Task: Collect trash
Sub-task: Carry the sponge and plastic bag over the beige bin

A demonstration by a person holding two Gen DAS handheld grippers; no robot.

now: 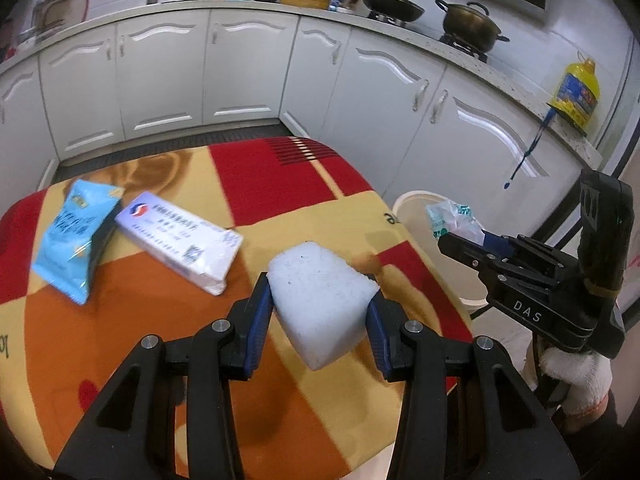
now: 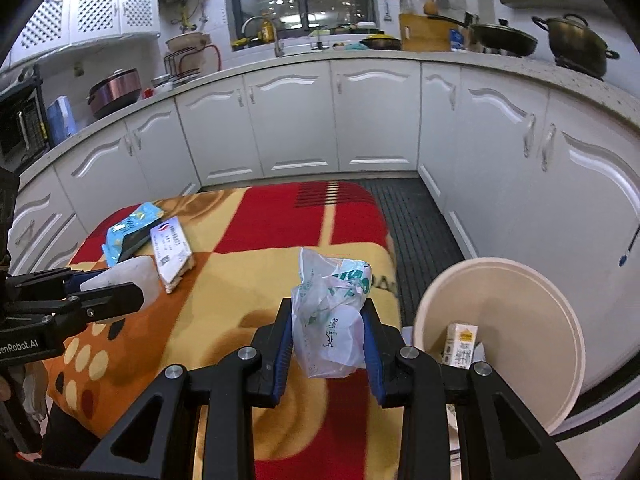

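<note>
1. Trash sits in both grippers and on the table (image 1: pixel 304 168), which is covered by a cloth patterned in red, orange and yellow.
2. Left gripper (image 1: pixel 320 300) — its blue pads press on either side of a white foam block (image 1: pixel 320 292), held clear above the cloth. In the right wrist view the same block (image 2: pixel 128 280) shows at the far left between that gripper's fingers.
3. Right gripper (image 2: pixel 326 344) — its jaws are closed narrowly on a crumpled white plastic bag with green print (image 2: pixel 332 312), which bulges up above the pads.
4. In the left wrist view the right gripper (image 1: pixel 476 240) appears at the right edge with the bag (image 1: pixel 452 220) at its tip, in front of the bin's rim.
5. A gloved hand (image 1: pixel 576 380) shows below that gripper.
6. Cream round bin (image 2: pixel 552 320) stands on the floor just beside the table's right edge; a small carton (image 2: pixel 462 344) lies inside it.
7. Still on the cloth, at the far left: a blue snack bag (image 1: pixel 76 236) and a white printed box (image 1: pixel 180 240), touching each other.
8. White kitchen cabinets (image 2: pixel 372 116) run behind, with pots (image 1: pixel 472 24) on the counter.
</note>
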